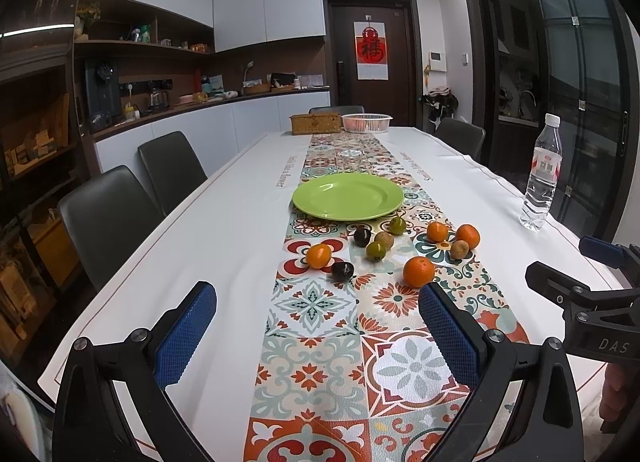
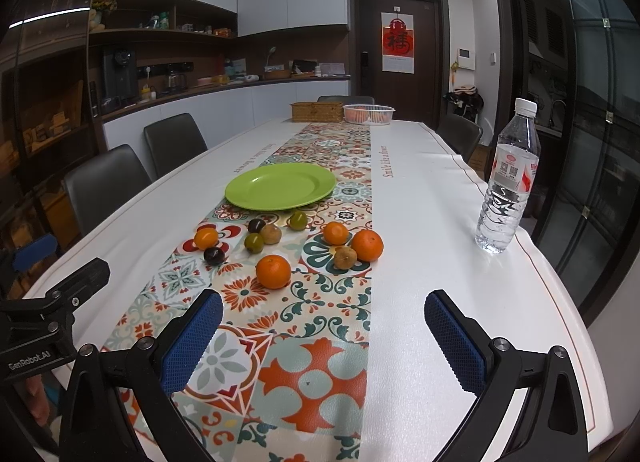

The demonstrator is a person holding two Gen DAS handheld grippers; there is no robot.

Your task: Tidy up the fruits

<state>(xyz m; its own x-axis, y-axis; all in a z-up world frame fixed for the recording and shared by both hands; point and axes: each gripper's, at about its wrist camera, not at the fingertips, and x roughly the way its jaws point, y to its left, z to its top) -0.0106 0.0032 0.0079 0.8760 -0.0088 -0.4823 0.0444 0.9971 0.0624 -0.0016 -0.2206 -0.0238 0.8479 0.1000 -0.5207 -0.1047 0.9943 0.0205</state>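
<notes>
An empty green plate (image 1: 347, 196) (image 2: 280, 185) sits on the patterned runner. In front of it lie several loose fruits: oranges, the nearest (image 1: 418, 271) (image 2: 273, 271), dark plums (image 1: 342, 270) (image 2: 213, 255), green fruits (image 1: 375, 251) (image 2: 254, 242) and brown kiwis (image 1: 459, 248) (image 2: 345, 257). My left gripper (image 1: 318, 336) is open and empty, above the near runner, short of the fruits. My right gripper (image 2: 323, 338) is open and empty, to the right of the left one, also short of the fruits.
A water bottle (image 1: 540, 177) (image 2: 506, 177) stands near the table's right edge. A wicker box (image 1: 315, 122) (image 2: 316, 111) and a white basket (image 1: 366, 121) (image 2: 368, 113) stand at the far end. Dark chairs (image 1: 108, 217) line the left side.
</notes>
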